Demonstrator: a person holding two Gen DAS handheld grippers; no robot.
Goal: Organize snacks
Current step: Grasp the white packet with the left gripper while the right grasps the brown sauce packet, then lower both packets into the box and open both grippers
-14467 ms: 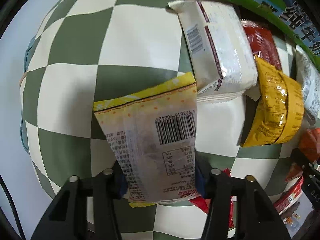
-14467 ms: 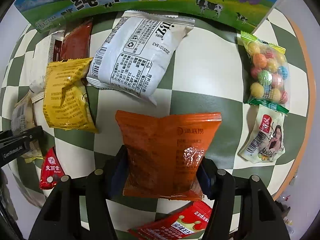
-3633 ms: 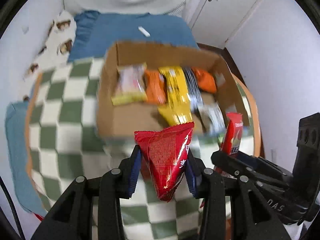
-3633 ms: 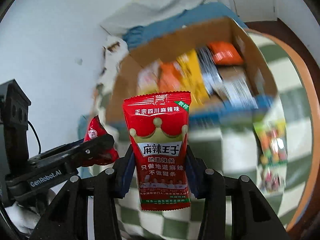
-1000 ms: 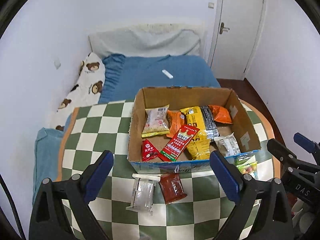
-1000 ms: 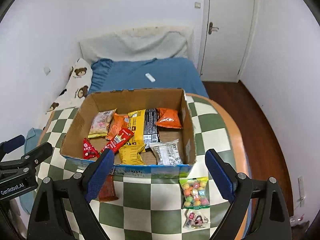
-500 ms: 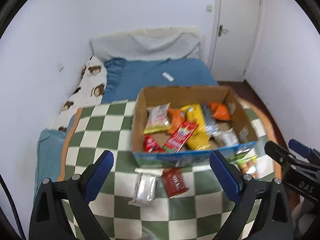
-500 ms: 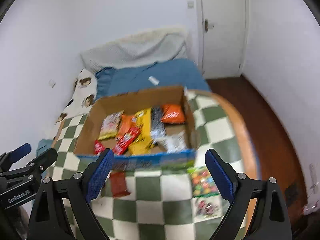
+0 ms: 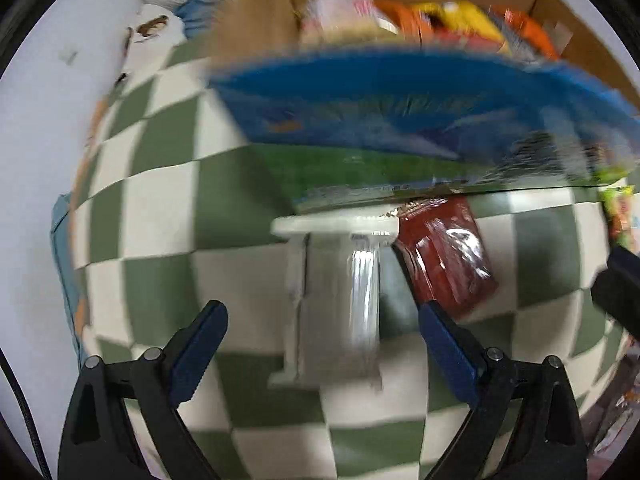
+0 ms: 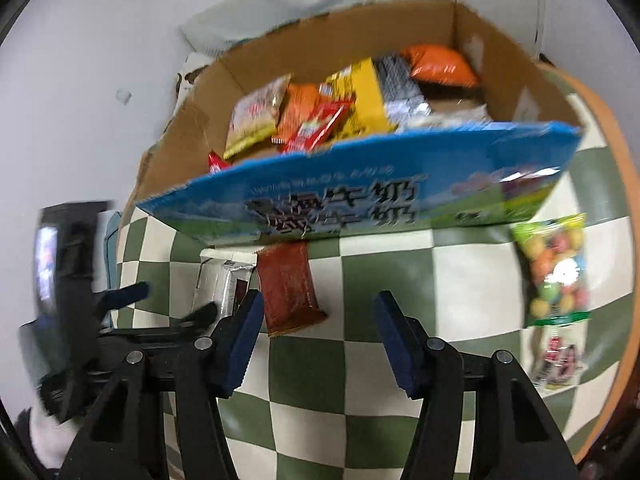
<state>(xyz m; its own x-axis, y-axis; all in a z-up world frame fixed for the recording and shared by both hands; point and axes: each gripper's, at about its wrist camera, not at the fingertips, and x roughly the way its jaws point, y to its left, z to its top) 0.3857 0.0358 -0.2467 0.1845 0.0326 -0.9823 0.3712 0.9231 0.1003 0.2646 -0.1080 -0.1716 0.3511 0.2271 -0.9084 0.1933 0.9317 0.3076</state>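
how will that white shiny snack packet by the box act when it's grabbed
The white shiny packet is probably light and crinkly; its glossy film, with a bright glare streak, may slip between pads. It lies flat on the checked tablecloth, so a pinch likely buckles it.

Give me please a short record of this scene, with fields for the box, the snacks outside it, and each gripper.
box: cardboard box on the checked table, holding several snacks
outside: white pack, dark red pack, candy bag, small packet
left gripper: closing, white pack between its jaws, not pressed yet
right gripper: closing, nothing between its jaws
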